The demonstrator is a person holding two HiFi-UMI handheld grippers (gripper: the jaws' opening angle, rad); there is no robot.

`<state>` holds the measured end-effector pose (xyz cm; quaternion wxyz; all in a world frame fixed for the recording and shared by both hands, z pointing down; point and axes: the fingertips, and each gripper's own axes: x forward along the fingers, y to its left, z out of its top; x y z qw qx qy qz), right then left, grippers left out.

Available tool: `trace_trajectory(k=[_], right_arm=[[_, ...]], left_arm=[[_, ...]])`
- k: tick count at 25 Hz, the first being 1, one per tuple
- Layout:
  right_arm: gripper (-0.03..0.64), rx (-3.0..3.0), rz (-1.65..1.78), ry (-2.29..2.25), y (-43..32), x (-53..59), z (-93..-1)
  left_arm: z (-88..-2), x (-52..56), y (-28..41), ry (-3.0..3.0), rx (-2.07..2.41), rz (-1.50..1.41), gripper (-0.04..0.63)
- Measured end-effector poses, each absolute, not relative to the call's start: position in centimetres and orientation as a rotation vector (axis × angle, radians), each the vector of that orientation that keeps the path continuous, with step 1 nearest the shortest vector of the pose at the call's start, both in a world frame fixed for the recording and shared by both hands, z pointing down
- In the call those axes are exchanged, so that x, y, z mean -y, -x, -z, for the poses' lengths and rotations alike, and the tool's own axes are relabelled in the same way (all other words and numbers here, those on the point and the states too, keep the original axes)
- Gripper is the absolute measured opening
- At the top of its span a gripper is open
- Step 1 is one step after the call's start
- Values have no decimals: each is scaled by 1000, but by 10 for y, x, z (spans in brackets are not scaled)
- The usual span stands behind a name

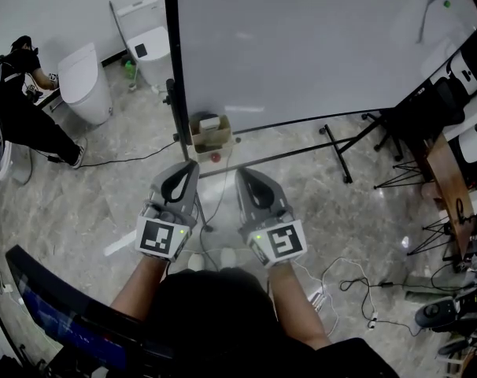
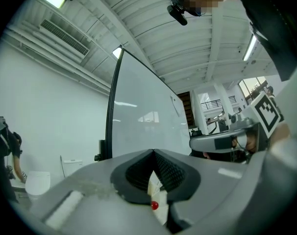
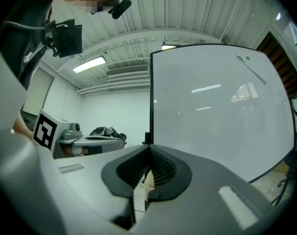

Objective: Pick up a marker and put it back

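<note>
Both grippers are held side by side over the floor, pointing at the foot of a whiteboard [image 1: 301, 46]. My left gripper [image 1: 190, 166] is shut with nothing in it; in the left gripper view its jaws [image 2: 153, 153] meet, and a small red thing [image 2: 154, 205] shows through the slit below them. My right gripper [image 1: 240, 173] is also shut and empty, its jaws [image 3: 149, 150] closed in the right gripper view. A cardboard box [image 1: 210, 132] sits at the board's base, with the red thing [image 1: 216, 157] just in front of it. I cannot pick out a marker.
The board's black frame legs [image 1: 337, 152] spread across the marble floor. Two white toilets [image 1: 85, 81] stand at the back left beside a crouching person [image 1: 22, 93]. Tripods and gear [image 1: 427, 132] crowd the right side. Cables [image 1: 349, 278] trail near my feet.
</note>
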<state>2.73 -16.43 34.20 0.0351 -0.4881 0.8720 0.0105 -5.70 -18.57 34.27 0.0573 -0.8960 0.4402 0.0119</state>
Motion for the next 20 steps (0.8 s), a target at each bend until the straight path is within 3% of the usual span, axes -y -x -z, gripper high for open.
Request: trace_trajectory(k=[20], right_arm=[[9,-2645,-63,1559,-14,159,-334]], left_arm=[[-336,181,67,2739,-1264,-76,5]])
